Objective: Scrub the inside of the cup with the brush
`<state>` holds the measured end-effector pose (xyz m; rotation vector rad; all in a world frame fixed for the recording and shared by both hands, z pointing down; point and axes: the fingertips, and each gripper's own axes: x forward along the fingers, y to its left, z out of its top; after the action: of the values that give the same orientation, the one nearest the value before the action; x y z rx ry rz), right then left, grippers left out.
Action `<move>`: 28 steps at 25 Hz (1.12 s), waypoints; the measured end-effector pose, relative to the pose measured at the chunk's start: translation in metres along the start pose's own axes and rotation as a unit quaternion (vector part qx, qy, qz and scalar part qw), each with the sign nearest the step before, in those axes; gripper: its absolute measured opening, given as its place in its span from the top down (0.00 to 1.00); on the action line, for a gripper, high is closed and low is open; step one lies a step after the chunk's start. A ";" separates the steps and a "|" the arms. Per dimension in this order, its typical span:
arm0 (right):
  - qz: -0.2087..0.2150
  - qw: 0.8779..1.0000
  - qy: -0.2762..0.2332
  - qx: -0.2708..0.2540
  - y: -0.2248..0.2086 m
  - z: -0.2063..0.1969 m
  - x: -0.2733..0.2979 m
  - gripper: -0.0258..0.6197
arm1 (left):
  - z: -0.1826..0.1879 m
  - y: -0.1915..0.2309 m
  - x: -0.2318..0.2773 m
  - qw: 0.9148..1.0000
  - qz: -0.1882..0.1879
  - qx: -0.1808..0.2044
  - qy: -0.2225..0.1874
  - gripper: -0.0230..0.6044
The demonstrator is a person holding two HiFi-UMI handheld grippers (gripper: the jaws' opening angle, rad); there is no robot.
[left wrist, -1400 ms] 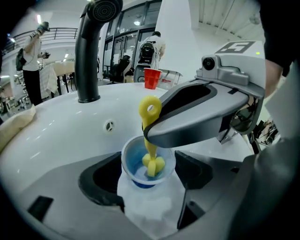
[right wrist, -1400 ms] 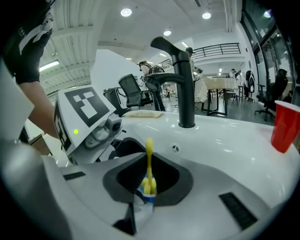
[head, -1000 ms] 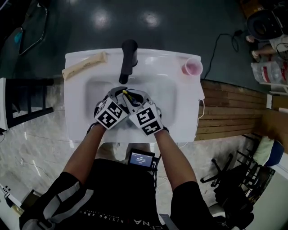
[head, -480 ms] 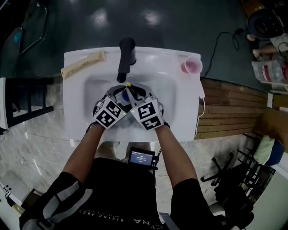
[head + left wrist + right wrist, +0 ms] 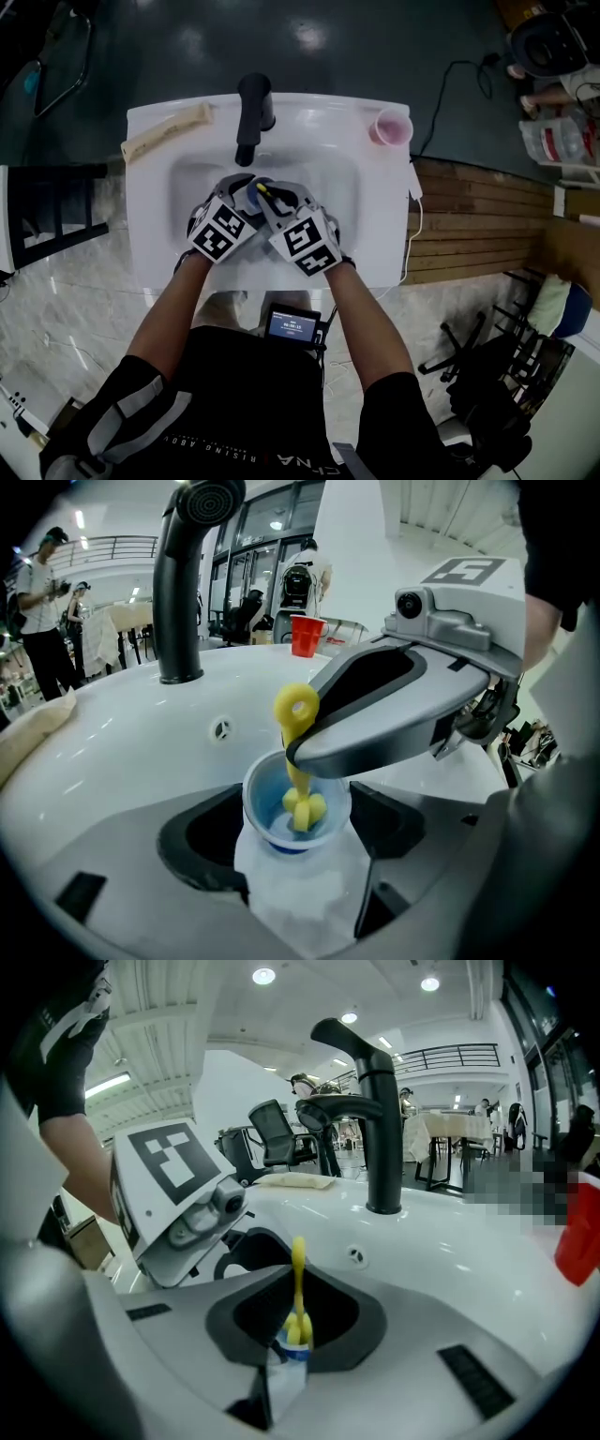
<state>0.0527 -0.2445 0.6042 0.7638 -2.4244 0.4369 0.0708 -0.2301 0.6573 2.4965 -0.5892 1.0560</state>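
A translucent cup (image 5: 253,195) with a blue inside sits over the basin of the white sink (image 5: 375,234). My left gripper (image 5: 246,199) is shut on it. In the left gripper view the cup (image 5: 298,897) lies between the dark pads, its mouth facing away from the camera. The yellow brush (image 5: 298,714) reaches into the cup, its head at the bottom. My right gripper (image 5: 298,754) comes in from the right, shut on the handle below its ring end. In the right gripper view the brush (image 5: 298,1274) stands upright in the closed jaws of that gripper (image 5: 298,1316).
A black faucet (image 5: 251,117) rises at the back of the basin, just beyond the grippers. A red cup (image 5: 391,127) stands on the back right rim. A beige cloth (image 5: 167,131) lies on the back left rim. An overflow hole (image 5: 220,728) shows in the basin wall.
Both grippers stay together over the basin with the cup and the brush. The head view has shifted a little; nothing was let go or taken up.
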 end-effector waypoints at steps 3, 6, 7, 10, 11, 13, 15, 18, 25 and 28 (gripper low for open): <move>0.004 1.000 -0.003 0.001 0.006 0.002 0.003 0.90 | -0.002 0.000 0.002 1.000 0.000 0.000 0.000 0.40; 0.004 1.000 -0.011 0.007 0.008 0.007 0.007 0.90 | -0.004 -0.001 0.002 1.000 0.001 -0.001 0.002 0.41; 0.003 1.000 -0.015 0.009 0.008 0.010 0.009 0.90 | -0.004 -0.001 0.002 1.000 0.002 0.001 0.003 0.41; -0.008 0.999 -0.029 0.018 0.003 0.019 0.010 0.90 | -0.003 -0.002 0.001 1.000 0.004 0.007 0.005 0.41; -0.013 0.999 -0.034 0.023 0.000 0.022 0.011 0.90 | -0.003 -0.002 0.000 1.000 0.004 0.007 0.006 0.41; -0.023 0.998 -0.042 0.036 -0.007 0.026 0.010 0.90 | -0.004 -0.002 0.000 1.000 0.005 0.007 0.008 0.41; -0.034 0.997 -0.049 0.050 -0.014 0.028 0.007 0.90 | -0.004 -0.002 0.000 1.000 0.005 0.006 0.009 0.41; -0.046 0.996 -0.051 0.053 -0.022 0.027 0.002 0.90 | -0.005 -0.002 0.000 1.000 0.005 0.005 0.010 0.41; -0.043 0.998 -0.036 0.027 -0.017 0.017 -0.013 0.90 | -0.006 -0.001 0.000 1.000 0.003 0.009 0.011 0.41; -0.039 0.999 -0.032 0.023 -0.011 0.012 -0.018 0.90 | -0.007 -0.002 0.001 1.000 0.001 0.006 0.009 0.41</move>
<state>0.0671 -0.2511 0.5850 0.9001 -2.4411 0.4446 0.0685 -0.2259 0.6626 2.4945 -0.5831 1.0837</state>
